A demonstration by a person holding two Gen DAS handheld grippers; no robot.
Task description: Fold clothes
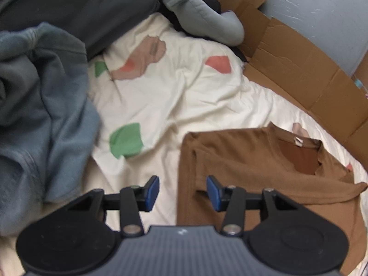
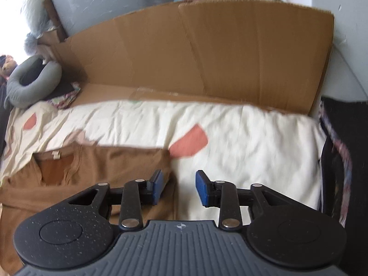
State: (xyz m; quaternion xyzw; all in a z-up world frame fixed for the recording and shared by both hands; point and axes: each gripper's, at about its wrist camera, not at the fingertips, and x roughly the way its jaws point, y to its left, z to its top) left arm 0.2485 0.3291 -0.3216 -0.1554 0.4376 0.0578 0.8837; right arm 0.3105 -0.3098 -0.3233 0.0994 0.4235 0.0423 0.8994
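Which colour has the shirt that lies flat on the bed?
Brown; the shirt shows best in the left wrist view.

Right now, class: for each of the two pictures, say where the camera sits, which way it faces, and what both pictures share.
Left wrist: on the left gripper, angled down at the bed; jaws open over the brown shirt edge, blue-grey garment at left.
Right wrist: on the right gripper, facing the cardboard; jaws open at the shirt's other edge.
Shared: the brown shirt, patterned sheet, cardboard, grey cushion.
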